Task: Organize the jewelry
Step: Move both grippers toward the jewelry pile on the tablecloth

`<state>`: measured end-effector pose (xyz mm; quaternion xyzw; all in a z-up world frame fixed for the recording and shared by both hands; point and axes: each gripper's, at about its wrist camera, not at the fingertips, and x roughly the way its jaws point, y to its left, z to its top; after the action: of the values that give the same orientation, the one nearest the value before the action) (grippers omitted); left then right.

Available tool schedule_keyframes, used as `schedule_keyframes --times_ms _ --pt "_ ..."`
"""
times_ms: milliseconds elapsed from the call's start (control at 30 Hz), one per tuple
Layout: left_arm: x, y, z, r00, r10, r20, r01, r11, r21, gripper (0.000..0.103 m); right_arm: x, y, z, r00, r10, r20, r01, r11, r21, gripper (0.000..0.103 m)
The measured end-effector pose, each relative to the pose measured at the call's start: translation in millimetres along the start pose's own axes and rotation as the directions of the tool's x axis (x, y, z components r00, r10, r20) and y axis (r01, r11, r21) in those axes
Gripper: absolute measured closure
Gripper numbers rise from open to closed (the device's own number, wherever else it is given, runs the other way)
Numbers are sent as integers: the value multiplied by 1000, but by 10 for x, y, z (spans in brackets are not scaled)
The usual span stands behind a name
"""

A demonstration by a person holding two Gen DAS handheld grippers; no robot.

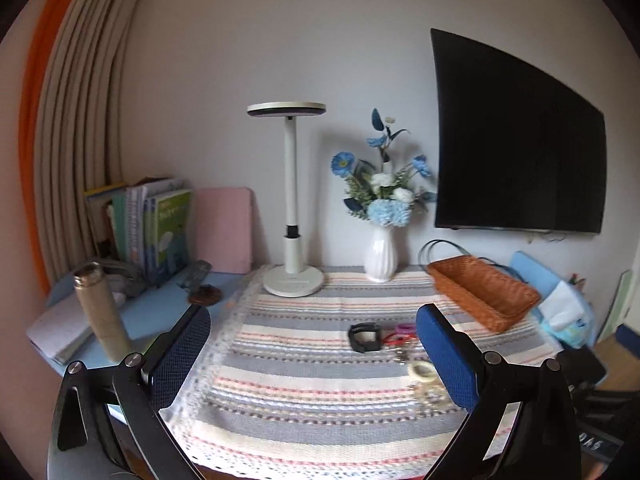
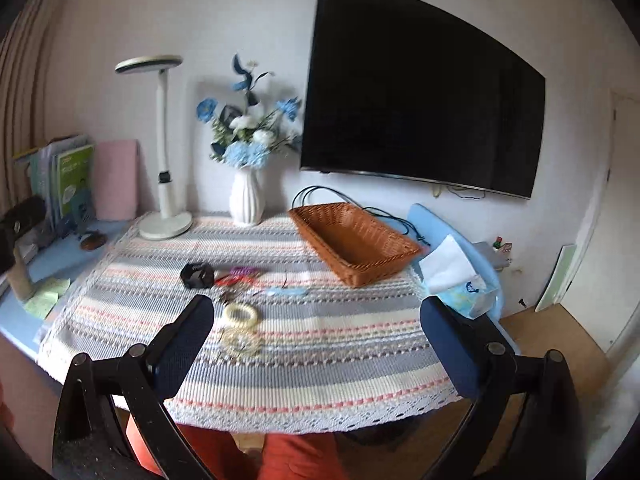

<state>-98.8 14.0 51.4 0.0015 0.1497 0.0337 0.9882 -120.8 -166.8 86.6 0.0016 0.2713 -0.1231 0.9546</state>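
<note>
Lamp (image 2: 164,152), vase (image 2: 247,199) behind basket (image 2: 354,240), jewelry (image 2: 236,280)

Black tool (image 1: 312,356) arms, blue pads (image 1: 446,356), silver screws

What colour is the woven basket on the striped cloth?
The woven wicker basket is orange-brown; the right wrist view shows it best.

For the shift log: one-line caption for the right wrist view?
Open right gripper above striped cloth; jewelry loose, wicker basket empty.
</note>
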Motion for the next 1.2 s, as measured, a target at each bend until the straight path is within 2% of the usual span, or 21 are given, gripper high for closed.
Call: schedule_keyframes --times_ms 300,567,700,800,867,933,1000,1067,1100,1133,1167,1200 --pt "211 29 -122 999 34 -26 -33 999 33 1 247 132 49 1000 -5 -13 5 1000 -30 0" --pt "511 59 -260 996 -3 -91 4 1000 12 1 311 371 27 1000 -11 1 11 997 -77 0" --pt "700 107 -339 988 -40 -151 38 999 -10 1 418 429 26 1000 -7 -6 6 997 -79 0" --pt "977 159 -438 959 -137 -250 125 990 -64 1 519 403 -11 1000 -11 -16 10 997 -71 0" --pt "1234 226 -562 920 -210 -331 171 975 -144 1 619 369 -41 999 -17 -36 14 998 -66 0" --pt "1429 257 -684 899 -219 -378 160 970 -181 1 752 335 -72 998 -31 -63 27 998 -61 0" --pt "1567 208 -734 899 -180 -399 131 980 -148 1 859 322 -112 995 -69 -72 64 996 -68 0" --pt "1641 157 -734 895 -173 -411 133 983 -125 1 925 347 -134 993 -102 -57 96 990 -100 0" --pt "1692 108 -732 884 -198 -424 160 979 -123 1 954 363 -143 992 -115 -53 109 987 -116 0" --pt "1757 76 -729 865 -227 -448 190 974 -127 1 990 374 -148 991 -126 -53 118 984 -130 0" --pt "1811 35 -736 846 -247 -473 211 969 -129 3 1027 382 -146 990 -127 -57 118 984 -137 0" --pt "1852 -4 -739 834 -256 -489 222 967 -128 9 1073 387 -136 991 -115 -63 105 984 -143 0"
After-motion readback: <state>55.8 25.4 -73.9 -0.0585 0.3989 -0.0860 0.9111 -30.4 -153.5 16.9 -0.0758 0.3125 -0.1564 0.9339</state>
